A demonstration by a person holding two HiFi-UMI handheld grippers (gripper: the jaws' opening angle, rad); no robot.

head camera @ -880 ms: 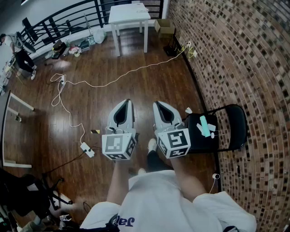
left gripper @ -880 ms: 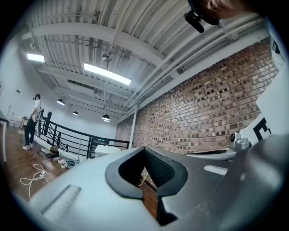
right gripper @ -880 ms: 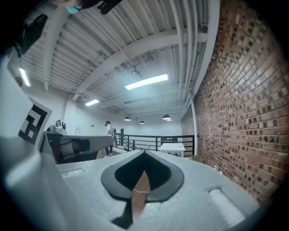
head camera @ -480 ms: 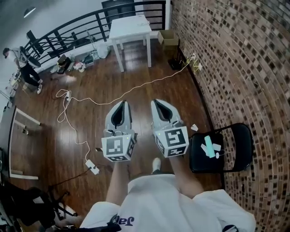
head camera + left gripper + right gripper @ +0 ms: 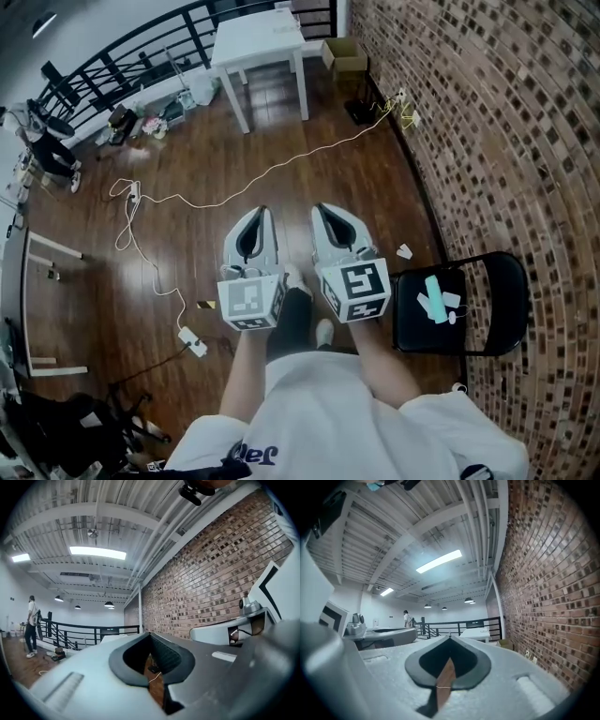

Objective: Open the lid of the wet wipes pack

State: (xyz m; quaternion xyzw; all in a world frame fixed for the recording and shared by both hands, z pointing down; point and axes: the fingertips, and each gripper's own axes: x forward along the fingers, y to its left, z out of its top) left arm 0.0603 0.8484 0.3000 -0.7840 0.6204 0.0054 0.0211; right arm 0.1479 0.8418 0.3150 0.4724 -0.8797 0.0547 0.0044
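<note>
Both grippers are held level, side by side in front of the person, over the wooden floor. My left gripper is shut with nothing in it; its tips meet in the left gripper view. My right gripper is likewise shut and empty. To the right of the right gripper stands a black chair. A teal, pack-like object lies on its seat with small white items beside it. Neither gripper is near it.
A brick wall runs along the right. A white table and a cardboard box stand far ahead. A white cable and power strip lie on the floor. A railing and a person are at far left.
The view has shifted as the person steps: the chair sits a little lower and further right in the head view. Both grippers keep the same shut, level pose.
</note>
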